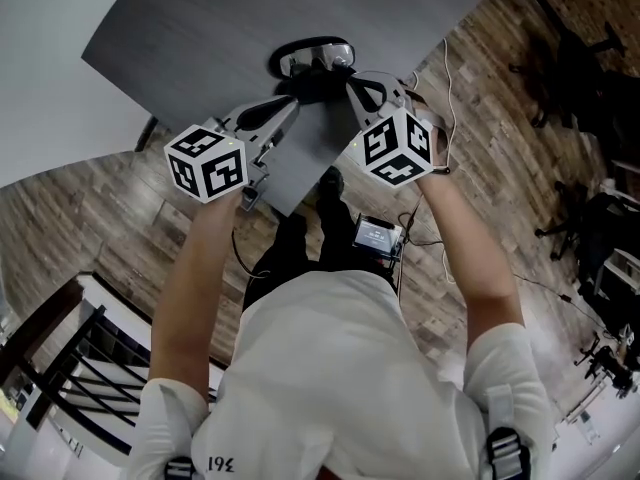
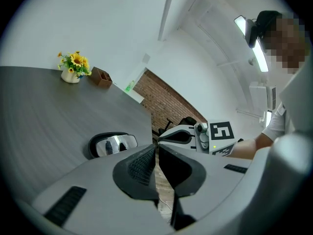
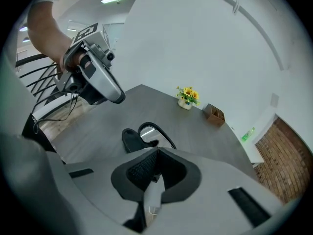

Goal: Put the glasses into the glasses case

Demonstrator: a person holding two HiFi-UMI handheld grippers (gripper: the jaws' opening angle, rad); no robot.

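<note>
Left gripper (image 1: 290, 103): jaws closed, pads together, nothing between them. It hangs over the near edge of the dark grey matte table (image 1: 200, 28), its tips pointing at the glasses but clear of them.

Middle: black-framed wraparound glasses with a mirrored lens (image 1: 315, 58) lie on the table near that edge, just beyond both sets of tips. A black rounded shape (image 3: 128, 141) touches the frame on the left gripper's side. Probably the black glasses case, but I can't tell whether it is open or whether the glasses already sit partly in it.

Right gripper (image 1: 355, 83): jaws also closed and empty, tips just short of the glasses, angled down more steeply than the left.

Step in hand, my read: the pick has not started and both tools are only lined up.

To do it well:
- Open the jaws before going in, since closed tips would only shove the frame across the table.
- Left gripper pins or steadies the case so it cannot slide.
- Right gripper takes the frame at the rim or a temple, not on the lens, which looks slick and easy to scratch.
- Pinch lightly and lift low.
- Check that the case mouth faces up and is open, then lower the glasses in rather than dropping them.

Risk: the glasses lie close to the table edge, so a nudge towards the person could tip them off.
</note>
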